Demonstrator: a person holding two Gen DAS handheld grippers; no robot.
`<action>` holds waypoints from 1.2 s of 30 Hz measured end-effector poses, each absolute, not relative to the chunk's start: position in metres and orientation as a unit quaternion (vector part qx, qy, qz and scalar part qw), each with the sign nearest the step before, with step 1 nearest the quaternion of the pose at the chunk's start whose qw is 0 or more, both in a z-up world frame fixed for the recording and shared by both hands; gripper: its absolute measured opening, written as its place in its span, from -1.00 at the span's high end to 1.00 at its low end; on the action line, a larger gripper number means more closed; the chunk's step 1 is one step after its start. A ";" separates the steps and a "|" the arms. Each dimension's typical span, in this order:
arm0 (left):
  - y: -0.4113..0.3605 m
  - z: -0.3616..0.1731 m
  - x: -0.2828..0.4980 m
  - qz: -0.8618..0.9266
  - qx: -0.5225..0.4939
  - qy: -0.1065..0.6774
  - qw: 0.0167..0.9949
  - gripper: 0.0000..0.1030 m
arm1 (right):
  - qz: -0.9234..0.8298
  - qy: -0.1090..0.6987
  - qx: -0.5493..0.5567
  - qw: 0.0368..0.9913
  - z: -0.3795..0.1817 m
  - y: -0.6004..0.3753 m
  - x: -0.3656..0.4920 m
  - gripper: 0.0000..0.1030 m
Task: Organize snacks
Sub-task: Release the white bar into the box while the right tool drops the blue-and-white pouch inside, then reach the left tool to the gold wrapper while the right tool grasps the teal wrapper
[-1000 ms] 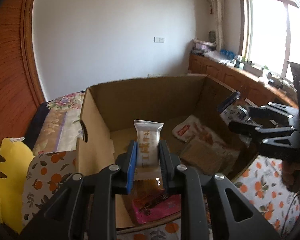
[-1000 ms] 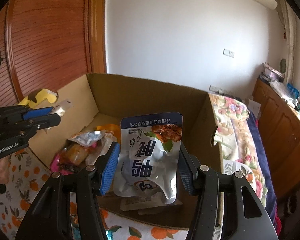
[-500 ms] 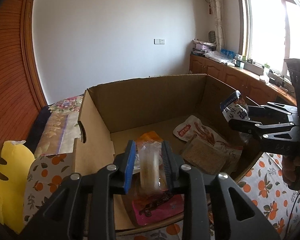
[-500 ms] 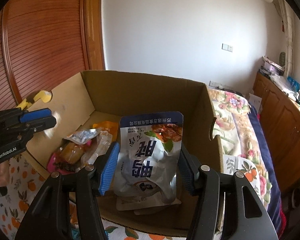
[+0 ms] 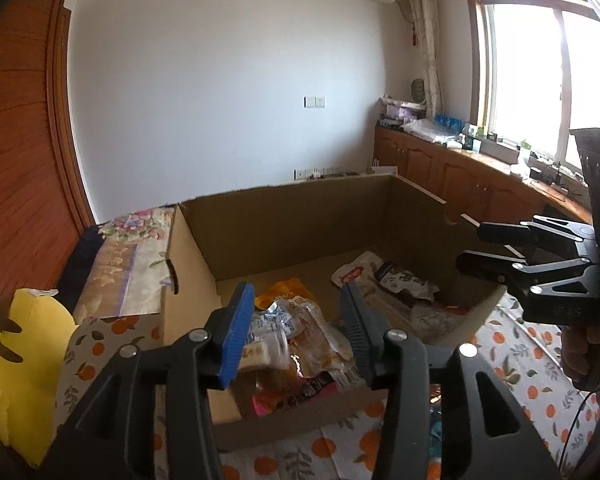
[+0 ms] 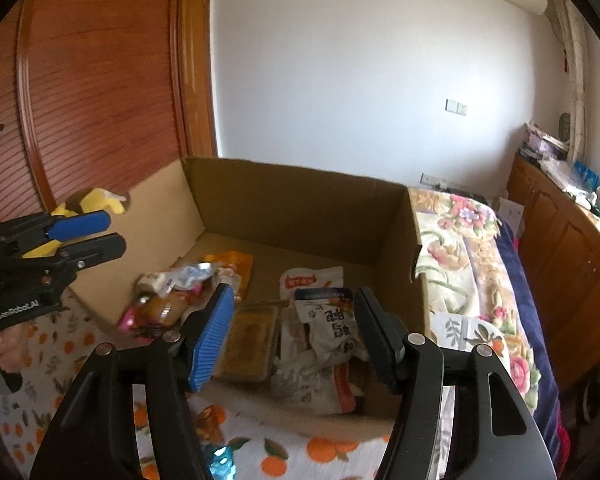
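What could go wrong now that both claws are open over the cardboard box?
Snacks sit in two loose heaps, so the white-and-blue duck pouch may slide off the packets beneath it. The small white packet looks blurred, perhaps unsettled. The left claw hangs near the cardboard box front wall and could snag it.

1. L wrist cam: sits behind left tool (image 5: 296, 328), looks fwd and slightly down into cardboard box (image 5: 300, 216) from its near-left edge, close; window side at right.
2. R wrist cam: behind right tool (image 6: 294, 336), near-right edge, close; wooden door at left.
3. Shared: box interior w/ snack packets (image 6: 327, 320); each view catches the other tool at its edge.
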State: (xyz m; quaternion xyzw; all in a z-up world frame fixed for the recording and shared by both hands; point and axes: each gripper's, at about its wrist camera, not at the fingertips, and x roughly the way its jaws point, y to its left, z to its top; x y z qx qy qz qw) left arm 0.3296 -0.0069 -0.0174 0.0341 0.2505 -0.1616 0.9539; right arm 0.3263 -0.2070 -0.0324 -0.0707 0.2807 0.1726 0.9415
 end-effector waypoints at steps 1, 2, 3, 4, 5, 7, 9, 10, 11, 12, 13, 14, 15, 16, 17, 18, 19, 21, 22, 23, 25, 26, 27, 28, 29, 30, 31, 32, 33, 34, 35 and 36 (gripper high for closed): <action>-0.005 -0.016 0.322 -0.160 0.034 0.245 0.956 0.07 | 0.175 0.279 -0.069 0.942 -0.030 -0.207 0.320 -0.24; -0.003 -0.014 0.315 -0.159 0.035 0.241 0.957 0.06 | 0.177 0.278 -0.068 0.942 -0.028 -0.207 0.312 -0.24; -0.002 -0.014 0.308 -0.158 0.036 0.237 0.958 0.05 | 0.180 0.277 -0.065 0.941 -0.027 -0.208 0.300 -0.24; -0.001 -0.013 0.302 -0.158 0.036 0.235 0.959 0.04 | 0.183 0.279 -0.063 0.941 -0.027 -0.209 0.292 -0.24; 0.000 -0.014 0.295 -0.159 0.037 0.234 0.959 0.04 | 0.186 0.281 -0.063 0.939 -0.028 -0.209 0.284 -0.24; 0.001 -0.017 0.283 -0.163 0.038 0.235 0.957 0.03 | 0.187 0.286 -0.063 0.938 -0.032 -0.209 0.270 -0.24; -0.001 -0.021 0.274 -0.165 0.036 0.240 0.956 0.01 | 0.190 0.292 -0.061 0.935 -0.037 -0.208 0.259 -0.24; -0.001 -0.024 0.270 -0.167 0.035 0.244 0.955 0.01 | 0.191 0.297 -0.059 0.934 -0.040 -0.207 0.254 -0.24; -0.002 -0.026 0.268 -0.168 0.035 0.246 0.954 0.00 | 0.192 0.302 -0.059 0.932 -0.044 -0.206 0.250 -0.24; -0.003 -0.030 0.264 -0.169 0.036 0.248 0.953 -0.01 | 0.193 0.306 -0.058 0.930 -0.048 -0.204 0.248 -0.24; -0.004 -0.034 0.260 -0.170 0.037 0.250 0.952 -0.01 | 0.193 0.310 -0.057 0.929 -0.051 -0.203 0.245 -0.24; -0.004 -0.036 0.257 -0.171 0.038 0.251 0.952 -0.02 | 0.193 0.316 -0.053 0.927 -0.057 -0.202 0.243 -0.24; -0.006 -0.040 0.254 -0.171 0.040 0.253 0.951 -0.03 | 0.194 0.322 -0.049 0.926 -0.062 -0.201 0.241 -0.24; -0.007 -0.045 0.251 -0.172 0.041 0.256 0.950 -0.03 | 0.195 0.328 -0.046 0.923 -0.067 -0.200 0.239 -0.24; -0.007 -0.049 0.249 -0.172 0.042 0.258 0.950 -0.04 | 0.195 0.336 -0.046 0.920 -0.075 -0.197 0.239 -0.24; -0.009 -0.054 0.246 -0.171 0.044 0.261 0.949 -0.04 | 0.193 0.341 -0.048 0.919 -0.082 -0.195 0.239 -0.24; -0.009 -0.059 0.244 -0.172 0.045 0.266 0.947 -0.04 | 0.190 0.346 -0.047 0.918 -0.087 -0.195 0.240 -0.24; -0.010 -0.066 0.243 -0.174 0.044 0.274 0.945 -0.04 | 0.188 0.359 -0.043 0.913 -0.099 -0.194 0.244 -0.24; -0.011 -0.070 0.242 -0.174 0.043 0.279 0.944 -0.04 | 0.186 0.365 -0.043 0.911 -0.104 -0.192 0.246 -0.24; -0.010 -0.072 0.242 -0.173 0.043 0.281 0.943 -0.04 | 0.184 0.369 -0.046 0.910 -0.109 -0.191 0.247 -0.24; -0.010 -0.075 0.241 -0.171 0.041 0.285 0.942 -0.05 | 0.176 0.376 -0.048 0.909 -0.118 -0.187 0.253 -0.23; -0.009 -0.077 0.241 -0.171 0.038 0.286 0.942 -0.05 | 0.176 0.380 -0.044 0.907 -0.121 -0.185 0.256 -0.24; -0.007 -0.078 0.241 -0.170 0.034 0.288 0.942 -0.05 | 0.176 0.383 -0.041 0.906 -0.123 -0.184 0.259 -0.23; -0.007 -0.080 0.241 -0.169 0.031 0.290 0.941 -0.05 | 0.174 0.386 -0.040 0.905 -0.126 -0.182 0.262 -0.23; -0.006 -0.081 0.242 -0.169 0.030 0.292 0.941 -0.05 | 0.171 0.389 -0.041 0.904 -0.129 -0.180 0.264 -0.23; -0.006 -0.082 0.242 -0.169 0.029 0.293 0.941 -0.05 | 0.168 0.392 -0.045 0.903 -0.132 -0.176 0.268 -0.22; -0.006 -0.083 0.243 -0.167 0.029 0.295 0.940 -0.05 | 0.166 0.396 -0.050 0.902 -0.135 -0.172 0.270 -0.22; -0.006 -0.084 0.244 -0.166 0.029 0.297 0.940 -0.05 | 0.166 0.399 -0.056 0.900 -0.138 -0.169 0.272 -0.22; -0.007 -0.085 0.245 -0.165 0.030 0.300 0.939 -0.05 | 0.161 0.402 -0.071 0.899 -0.141 -0.164 0.274 -0.20; -0.007 -0.086 0.246 -0.167 0.030 0.302 0.938 -0.05 | 0.156 0.404 -0.081 0.898 -0.143 -0.162 0.275 -0.19; -0.008 -0.087 0.247 -0.167 0.031 0.303 0.938 -0.05 | 0.154 0.405 -0.086 0.897 -0.145 -0.161 0.275 -0.19; -0.008 -0.088 0.248 -0.168 0.032 0.305 0.937 -0.05 | 0.153 0.408 -0.087 0.896 -0.146 -0.162 0.275 -0.19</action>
